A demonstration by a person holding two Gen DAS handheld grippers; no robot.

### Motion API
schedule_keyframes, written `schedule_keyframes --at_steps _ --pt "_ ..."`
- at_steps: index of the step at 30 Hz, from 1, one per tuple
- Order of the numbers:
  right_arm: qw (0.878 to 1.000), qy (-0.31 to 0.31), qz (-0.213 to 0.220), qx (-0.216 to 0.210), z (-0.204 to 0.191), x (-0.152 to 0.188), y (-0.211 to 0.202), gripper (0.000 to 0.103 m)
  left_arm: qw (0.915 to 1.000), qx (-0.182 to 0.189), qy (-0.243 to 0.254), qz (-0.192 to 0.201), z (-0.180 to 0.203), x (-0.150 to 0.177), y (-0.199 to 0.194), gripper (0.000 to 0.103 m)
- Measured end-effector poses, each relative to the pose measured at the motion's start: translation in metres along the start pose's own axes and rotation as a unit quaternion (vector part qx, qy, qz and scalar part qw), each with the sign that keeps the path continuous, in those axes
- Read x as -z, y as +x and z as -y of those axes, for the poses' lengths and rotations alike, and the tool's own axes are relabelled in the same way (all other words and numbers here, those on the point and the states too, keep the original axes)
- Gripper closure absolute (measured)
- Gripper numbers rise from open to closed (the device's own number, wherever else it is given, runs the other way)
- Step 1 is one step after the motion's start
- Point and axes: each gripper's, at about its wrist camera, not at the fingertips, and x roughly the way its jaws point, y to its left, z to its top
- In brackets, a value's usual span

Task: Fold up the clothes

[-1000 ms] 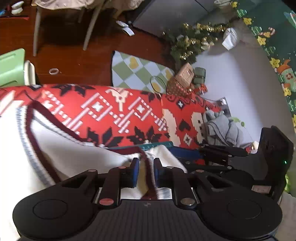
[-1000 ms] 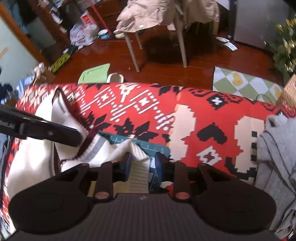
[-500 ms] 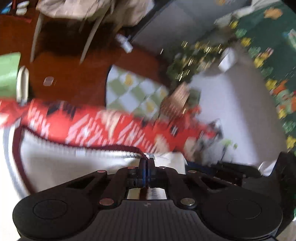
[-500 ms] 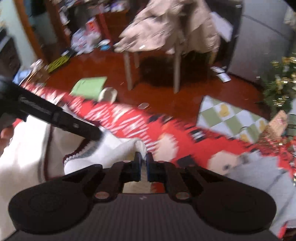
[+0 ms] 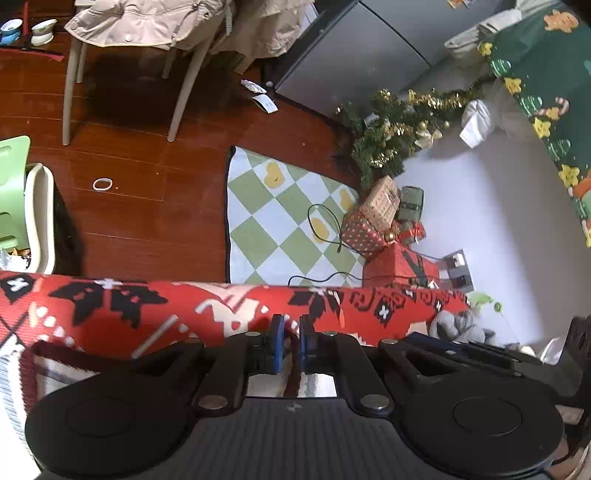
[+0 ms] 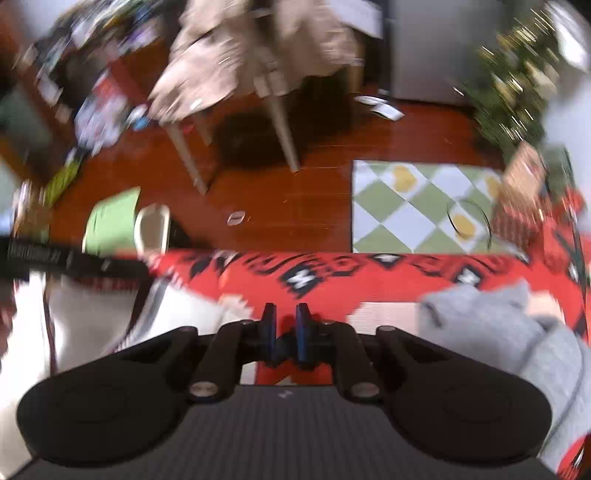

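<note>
I can read no text, label or number in either view. The only lettering I find is white print on the black bar (image 6: 74,260) at nine o'clock in my right wrist view, blurred past reading.

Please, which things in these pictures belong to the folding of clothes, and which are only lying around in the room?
For the job:
white sweater, its dark red edge between the fingers of the left gripper
right gripper
grey garment, lying on the red patterned cloth

Lying about:
checked mat
chair with a beige coat
gift boxes
small Christmas tree
</note>
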Motion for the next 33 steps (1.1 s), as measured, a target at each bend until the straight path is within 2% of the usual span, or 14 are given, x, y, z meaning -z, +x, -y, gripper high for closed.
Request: schedule_keyframes --at_steps 2,4,7,10,13,15,17,21,23,25,28,31,33 --pt "1.0 0.018 0.005 -0.005 0.007 0.0 -0.003 0.088 0.9999 0.012 -0.008 0.002 -0.004 0.0 -0.011 0.085" --pt "0.999 0.036 0.009 -0.01 0.015 0.0 -0.006 0.088 0.9998 0.019 -0.004 0.0 -0.005 0.002 -0.025 0.083" --pt "0.998 -0.004 -0.013 -0.053 -0.005 0.006 -0.005 0.088 0.9995 -0.006 0.03 0.003 -0.004 0.015 -0.052 0.083" --pt "0.995 -0.042 -0.036 -0.087 -0.028 0.014 0.001 0.088 0.9984 -0.041 0.038 0.009 -0.015 0.035 -0.083 0.083" --pt "0.993 -0.06 -0.051 -0.084 -0.05 0.025 0.012 0.088 0.9948 -0.089 0.047 0.015 -0.032 0.057 -0.114 0.083" --pt "0.994 -0.067 -0.052 -0.062 -0.056 0.028 0.019 0.088 0.9907 -0.12 0.062 0.015 -0.045 0.068 -0.13 0.082" --pt "0.996 -0.059 -0.045 -0.039 -0.053 0.026 0.027 0.095 0.986 -0.15 0.073 0.012 -0.06 0.074 -0.142 0.078" --pt "0.999 -0.006 -0.036 -0.016 -0.041 0.009 0.03 0.092 0.9814 -0.178 0.07 0.019 -0.092 0.073 -0.161 0.077" --pt "0.999 -0.027 -0.024 -0.026 -0.051 -0.002 0.024 0.088 0.9805 -0.185 0.063 0.023 -0.108 0.07 -0.165 0.077" --pt "0.998 -0.051 -0.019 -0.042 -0.065 -0.012 0.019 0.088 0.9827 -0.179 0.043 0.021 -0.125 0.067 -0.166 0.077" --pt "0.994 -0.072 -0.029 -0.081 -0.1 -0.023 0.024 0.085 0.9895 -0.144 -0.012 0.013 -0.151 0.064 -0.164 0.079" --pt "0.988 -0.078 -0.04 -0.123 -0.136 -0.035 0.034 0.081 0.9944 -0.069 -0.079 0.006 -0.171 0.063 -0.16 0.079" --pt "0.986 -0.064 -0.051 -0.147 -0.156 -0.04 0.048 0.077 0.9926 -0.037 -0.115 -0.001 -0.183 0.062 -0.154 0.078"
